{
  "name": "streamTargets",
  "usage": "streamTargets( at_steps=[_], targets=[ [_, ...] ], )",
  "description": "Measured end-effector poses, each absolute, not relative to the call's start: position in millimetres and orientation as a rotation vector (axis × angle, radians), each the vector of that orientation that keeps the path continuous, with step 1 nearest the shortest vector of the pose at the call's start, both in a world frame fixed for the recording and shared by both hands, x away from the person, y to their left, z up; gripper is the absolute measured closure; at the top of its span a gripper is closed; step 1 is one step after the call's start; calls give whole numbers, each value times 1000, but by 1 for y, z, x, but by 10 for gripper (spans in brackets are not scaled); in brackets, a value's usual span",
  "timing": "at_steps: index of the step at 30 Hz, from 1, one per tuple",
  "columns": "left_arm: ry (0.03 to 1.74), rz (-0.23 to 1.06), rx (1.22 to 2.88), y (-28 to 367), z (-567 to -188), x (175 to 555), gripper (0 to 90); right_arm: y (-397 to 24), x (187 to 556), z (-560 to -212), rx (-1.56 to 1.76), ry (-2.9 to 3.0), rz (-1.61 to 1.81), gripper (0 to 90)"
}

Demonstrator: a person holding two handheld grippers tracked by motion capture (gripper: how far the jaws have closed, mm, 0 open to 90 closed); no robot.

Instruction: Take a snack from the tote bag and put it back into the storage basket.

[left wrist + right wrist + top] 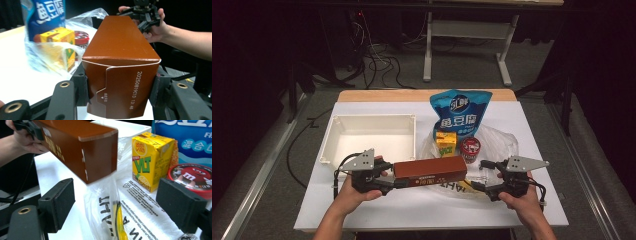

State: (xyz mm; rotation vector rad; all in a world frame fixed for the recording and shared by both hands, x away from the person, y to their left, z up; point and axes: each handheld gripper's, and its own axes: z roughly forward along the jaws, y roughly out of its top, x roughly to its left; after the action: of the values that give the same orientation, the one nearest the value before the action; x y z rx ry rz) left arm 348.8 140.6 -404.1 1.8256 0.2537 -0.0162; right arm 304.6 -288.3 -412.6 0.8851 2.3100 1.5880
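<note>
Transfer step: left tongs (120, 100) clamp one end of the brown carton (430, 171), held level above the bench (412, 205); right tongs (117, 205) stand open, empty. Next, presumably, carriage toward the white tray (329, 137).

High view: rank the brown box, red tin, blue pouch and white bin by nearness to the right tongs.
1. Brown box, just left of the right tongs.
2. Red tin, just beyond.
3. Blue pouch, farther back.
4. White bin, far left.
</note>
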Motion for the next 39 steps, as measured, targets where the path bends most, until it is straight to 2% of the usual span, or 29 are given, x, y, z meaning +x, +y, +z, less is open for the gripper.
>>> streamTargets(
  at_steps=[5,26,39],
  targets=[
    [293,19,1798,156,-400,351,471,-291,305,-417,899,2299,1600,209],
    [477,145,1733,197,-402,362,473,-292,307,-423,923,2309,1570,204],
    [629,210,1690,215,-416,370,474,-290,308,-425,935,2317,1554,202]
  ],
)
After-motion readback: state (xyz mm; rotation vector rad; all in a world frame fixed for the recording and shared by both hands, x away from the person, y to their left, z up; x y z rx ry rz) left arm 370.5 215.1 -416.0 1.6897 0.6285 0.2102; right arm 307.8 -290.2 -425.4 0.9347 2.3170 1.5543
